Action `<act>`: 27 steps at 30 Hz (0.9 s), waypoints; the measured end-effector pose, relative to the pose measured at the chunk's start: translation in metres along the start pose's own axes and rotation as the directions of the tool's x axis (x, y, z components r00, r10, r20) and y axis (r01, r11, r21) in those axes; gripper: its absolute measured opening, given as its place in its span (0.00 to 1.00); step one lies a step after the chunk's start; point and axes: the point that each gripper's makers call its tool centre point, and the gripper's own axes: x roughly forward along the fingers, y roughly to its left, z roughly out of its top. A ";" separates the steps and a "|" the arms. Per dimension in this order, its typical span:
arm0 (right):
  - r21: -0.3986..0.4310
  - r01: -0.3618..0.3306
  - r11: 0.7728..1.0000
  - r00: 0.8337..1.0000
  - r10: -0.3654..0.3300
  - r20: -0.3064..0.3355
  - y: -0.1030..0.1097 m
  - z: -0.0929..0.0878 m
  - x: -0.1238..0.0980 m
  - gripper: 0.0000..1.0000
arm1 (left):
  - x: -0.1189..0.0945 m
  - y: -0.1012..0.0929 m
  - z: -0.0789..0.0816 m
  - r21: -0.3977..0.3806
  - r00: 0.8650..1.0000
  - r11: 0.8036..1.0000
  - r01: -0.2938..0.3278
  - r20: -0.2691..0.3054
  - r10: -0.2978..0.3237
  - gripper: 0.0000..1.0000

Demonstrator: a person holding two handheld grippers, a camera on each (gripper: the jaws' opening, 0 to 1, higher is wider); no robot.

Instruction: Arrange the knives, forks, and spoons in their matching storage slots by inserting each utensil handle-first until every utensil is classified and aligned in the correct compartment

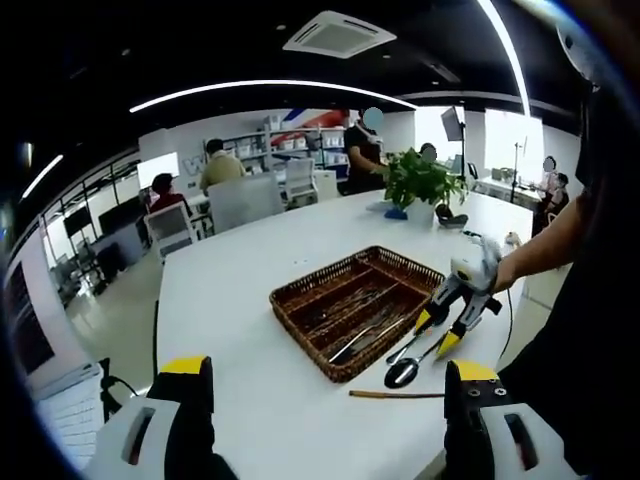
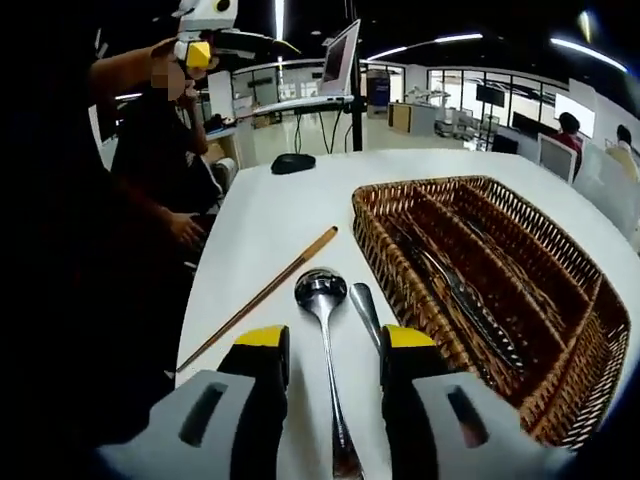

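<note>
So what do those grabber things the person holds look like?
Each gripper has two chunky jaws: pale grey bodies with a dark slot, black inner faces and bright yellow tips. The left gripper and the right gripper match. The person wears a dark short-sleeved top.

Basket (image 2: 560,330) on table (image 2: 260,220) near its edge, cutlery inside; spoon (image 2: 322,300) just beside basket; stick (image 2: 262,296) beyond spoon, toward table edge.
</note>
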 end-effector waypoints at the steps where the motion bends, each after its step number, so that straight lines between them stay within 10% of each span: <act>1: 0.000 -0.001 1.000 1.000 0.001 -0.001 0.000 -0.001 0.002 0.35 | 0.000 0.000 0.001 0.003 1.000 1.000 0.000 0.000 0.000 1.00; 27: -0.020 -0.061 0.998 0.998 0.061 0.006 0.007 -0.008 0.030 0.10 | -0.007 0.007 0.008 0.001 1.000 1.000 -0.014 0.003 0.014 1.00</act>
